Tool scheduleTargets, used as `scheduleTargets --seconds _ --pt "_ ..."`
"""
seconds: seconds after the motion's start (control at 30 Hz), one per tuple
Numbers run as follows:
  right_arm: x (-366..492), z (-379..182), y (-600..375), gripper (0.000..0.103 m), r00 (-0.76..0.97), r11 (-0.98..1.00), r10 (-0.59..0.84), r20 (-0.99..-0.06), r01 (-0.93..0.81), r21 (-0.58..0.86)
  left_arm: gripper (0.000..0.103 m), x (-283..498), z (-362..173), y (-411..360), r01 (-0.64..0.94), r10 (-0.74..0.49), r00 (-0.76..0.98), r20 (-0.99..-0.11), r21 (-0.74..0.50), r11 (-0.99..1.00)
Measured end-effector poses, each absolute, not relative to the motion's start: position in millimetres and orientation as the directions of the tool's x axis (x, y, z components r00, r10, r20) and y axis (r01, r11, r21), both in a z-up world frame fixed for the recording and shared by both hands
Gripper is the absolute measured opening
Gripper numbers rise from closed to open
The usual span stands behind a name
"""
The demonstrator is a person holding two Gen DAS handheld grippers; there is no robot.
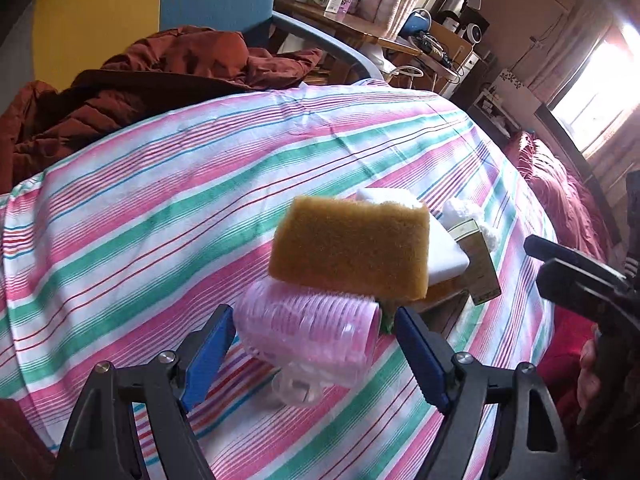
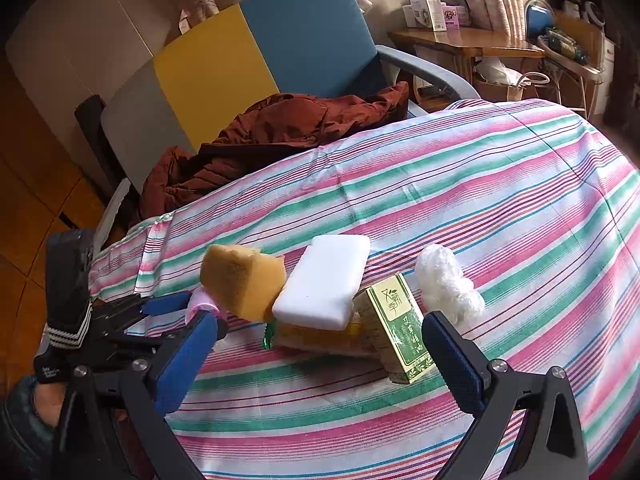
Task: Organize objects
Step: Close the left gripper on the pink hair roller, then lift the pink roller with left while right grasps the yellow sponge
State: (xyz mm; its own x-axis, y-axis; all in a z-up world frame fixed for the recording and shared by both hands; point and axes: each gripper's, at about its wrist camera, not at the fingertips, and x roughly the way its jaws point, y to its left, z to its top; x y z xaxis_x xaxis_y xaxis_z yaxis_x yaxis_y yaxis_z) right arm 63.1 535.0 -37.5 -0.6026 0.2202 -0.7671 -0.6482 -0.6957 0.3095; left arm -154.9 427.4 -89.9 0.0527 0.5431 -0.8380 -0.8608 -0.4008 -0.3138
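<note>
On the striped cloth: your left gripper (image 1: 314, 340) had its jaws spread around the pink hair roller (image 1: 308, 326), not clamped.
Right gripper (image 2: 320, 344): gaped wide, empty, near the green box (image 2: 400, 330).
Risk: the yellow sponge (image 1: 350, 246) leaned on the roller; lifting it could have toppled the sponge.
White foam block (image 2: 326, 282): perched atop the pile, likely to slide.

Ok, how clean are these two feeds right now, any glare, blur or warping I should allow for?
Left wrist view: the window at upper right is blown out white, and the pink hair roller between the left tool's fingers looks soft and smeared. Right wrist view: even light, the green box print is sharp. Both views: fisheye bends the striped cloth and darkens the corners.
</note>
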Motion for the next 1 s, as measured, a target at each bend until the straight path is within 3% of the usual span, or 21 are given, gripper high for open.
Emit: scheduleTargets --seconds 0.07,0.37,0.57,0.87,0.93,1.0 --pt "63.1 -37.5 535.3 0.103 -0.601 -0.695 0.222 -0.768 -0.649 0.308 0.074 -155.5 -89.7 427.7 -0.857 0.547 0.044 -0.836 -0.314 -0.410" --pt "61.7 -40.5 533.6 0.103 -0.610 -0.701 0.196 -0.768 -0.635 0.325 0.074 -113.9 -84.5 391.7 -0.831 0.515 0.007 -0.857 -0.291 -0.473" --pt "42.9 -57.6 521.4 0.103 -0.637 -0.736 -0.041 -0.770 -0.502 0.454 0.074 -61.8 -82.1 370.3 -0.868 0.498 -0.030 -0.867 -0.225 -0.443" --pt "17.5 -95.3 482.2 0.103 -0.478 -0.803 -0.256 -0.840 -0.379 0.460 0.074 -46.0 -85.8 346.2 -0.833 0.541 -0.051 -0.839 -0.264 -0.487" --pt "16.2 -101.8 480.1 0.099 -0.454 -0.811 -0.251 -0.855 -0.384 0.442 0.074 -40.4 -86.3 344.5 -0.843 0.537 -0.075 -0.840 -0.234 -0.484" --pt "16.4 -105.3 479.2 0.085 -0.445 -0.812 -0.257 -0.858 -0.381 0.441 0.074 -37.4 -88.5 344.9 -0.847 0.533 -0.092 -0.841 -0.215 -0.486"
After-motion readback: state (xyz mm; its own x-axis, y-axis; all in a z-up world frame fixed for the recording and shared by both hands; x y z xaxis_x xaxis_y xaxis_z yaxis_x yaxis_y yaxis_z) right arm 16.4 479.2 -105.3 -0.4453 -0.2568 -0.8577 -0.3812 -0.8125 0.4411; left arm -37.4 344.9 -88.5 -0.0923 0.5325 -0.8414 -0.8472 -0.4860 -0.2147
